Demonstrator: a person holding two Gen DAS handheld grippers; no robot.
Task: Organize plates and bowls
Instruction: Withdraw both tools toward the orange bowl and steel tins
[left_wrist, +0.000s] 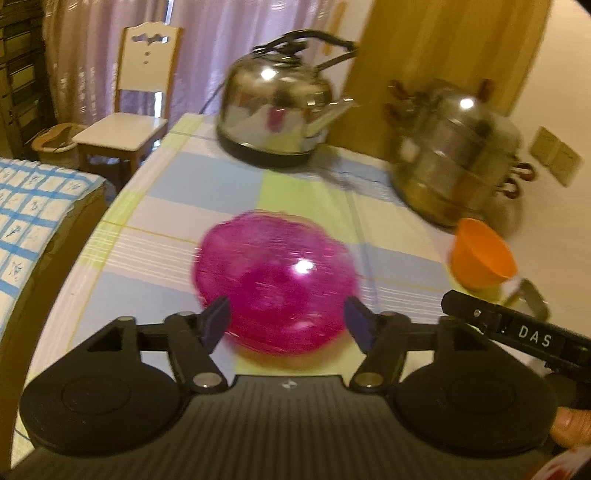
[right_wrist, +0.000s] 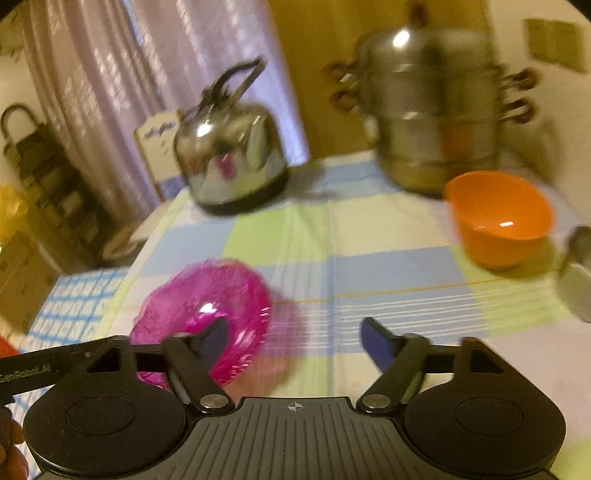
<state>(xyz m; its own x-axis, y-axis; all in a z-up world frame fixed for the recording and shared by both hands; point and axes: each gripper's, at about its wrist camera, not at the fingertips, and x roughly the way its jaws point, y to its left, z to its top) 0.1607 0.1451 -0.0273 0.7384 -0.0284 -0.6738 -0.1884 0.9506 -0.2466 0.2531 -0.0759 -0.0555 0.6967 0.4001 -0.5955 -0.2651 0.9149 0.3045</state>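
A translucent pink bowl (left_wrist: 275, 284) rests on the checked tablecloth (left_wrist: 166, 258), blurred by motion. My left gripper (left_wrist: 286, 321) hangs open just in front of it, the blue pads clear of its near wall. In the right wrist view the pink bowl (right_wrist: 221, 295) lies at the lower left. My right gripper (right_wrist: 295, 341) is open over bare cloth, its left finger overlapping the bowl's edge in the picture, with nothing between the fingers. An orange bowl (right_wrist: 498, 218) stands at the right, also seen as the orange bowl (left_wrist: 480, 258) at the right edge of the left wrist view.
A steel kettle (left_wrist: 277, 107) and a stacked steel steamer pot (left_wrist: 458, 155) stand at the back of the table. A steel cup (right_wrist: 578, 273) is at the right edge. A white chair (left_wrist: 136, 99) and a bed with a blue checked cover (left_wrist: 33, 206) lie to the left.
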